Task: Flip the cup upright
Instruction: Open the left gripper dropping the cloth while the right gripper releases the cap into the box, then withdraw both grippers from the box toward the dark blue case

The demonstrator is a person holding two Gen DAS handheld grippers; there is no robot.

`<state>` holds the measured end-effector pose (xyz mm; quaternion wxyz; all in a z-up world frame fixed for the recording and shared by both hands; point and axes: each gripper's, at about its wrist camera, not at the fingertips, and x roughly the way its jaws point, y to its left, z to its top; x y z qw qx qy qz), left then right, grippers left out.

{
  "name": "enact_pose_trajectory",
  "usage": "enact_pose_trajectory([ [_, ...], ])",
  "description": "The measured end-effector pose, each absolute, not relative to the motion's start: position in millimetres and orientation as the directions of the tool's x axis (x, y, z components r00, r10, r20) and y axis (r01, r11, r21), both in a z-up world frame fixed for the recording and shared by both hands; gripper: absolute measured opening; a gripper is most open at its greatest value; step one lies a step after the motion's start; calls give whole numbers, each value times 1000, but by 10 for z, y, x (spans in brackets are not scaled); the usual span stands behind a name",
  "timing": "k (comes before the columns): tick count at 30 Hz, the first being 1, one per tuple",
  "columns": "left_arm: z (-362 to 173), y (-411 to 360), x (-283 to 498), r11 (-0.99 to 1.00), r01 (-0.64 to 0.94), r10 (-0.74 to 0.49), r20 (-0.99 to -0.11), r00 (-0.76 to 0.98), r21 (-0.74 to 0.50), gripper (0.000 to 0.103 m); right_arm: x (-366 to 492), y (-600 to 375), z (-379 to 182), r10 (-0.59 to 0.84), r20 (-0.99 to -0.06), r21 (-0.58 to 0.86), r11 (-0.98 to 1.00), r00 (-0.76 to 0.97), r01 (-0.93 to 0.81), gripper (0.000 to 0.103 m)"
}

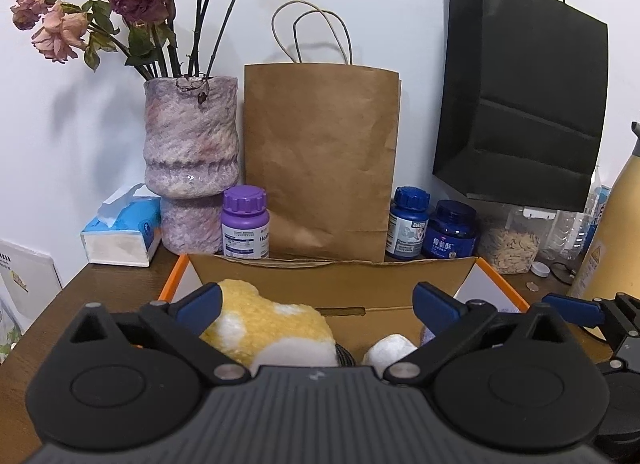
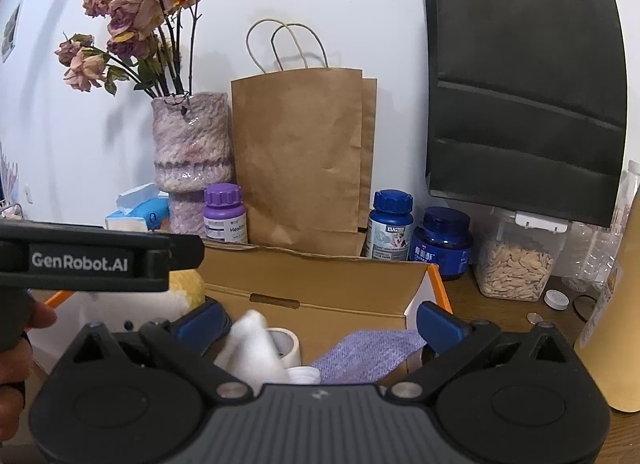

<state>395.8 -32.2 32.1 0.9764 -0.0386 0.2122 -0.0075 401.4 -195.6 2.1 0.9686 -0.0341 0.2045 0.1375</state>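
Observation:
My left gripper [image 1: 318, 306] stands open over an open cardboard box [image 1: 332, 276] with orange edges. Nothing sits between its blue fingertips [image 1: 200, 304]. Below it in the box lie a yellow and white plush [image 1: 260, 320] and a white lump [image 1: 390, 348]. My right gripper [image 2: 320, 322] is open too, over the same box [image 2: 320, 284], above a white cloth [image 2: 256, 348], a roll of tape [image 2: 286, 342] and a purple cloth [image 2: 368, 352]. The left gripper's black body [image 2: 92, 262] crosses the left edge of the right wrist view. No cup shows plainly in either view.
Behind the box stand a knitted vase of dried roses [image 1: 190, 144], a brown paper bag [image 1: 320, 160], a purple bottle [image 1: 245, 222] and two blue bottles [image 1: 408, 222]. A black bag [image 1: 520, 104] hangs at the right, above a clear tub of seeds [image 2: 516, 260]. A tan flask [image 2: 616, 324] stands close on the right.

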Motion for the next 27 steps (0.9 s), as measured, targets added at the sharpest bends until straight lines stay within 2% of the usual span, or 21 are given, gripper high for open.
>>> enact_pose_trajectory([
  [13, 503, -240, 3607, 995, -23, -15, -386, 922, -95, 103, 3744, -1968, 168, 234, -391, -33, 963, 890, -267, 103],
  [27, 585, -67, 3004, 992, -35, -16, -399, 917, -120, 103, 3126, -2057, 201, 225, -398, -33, 965, 889, -259, 103],
])
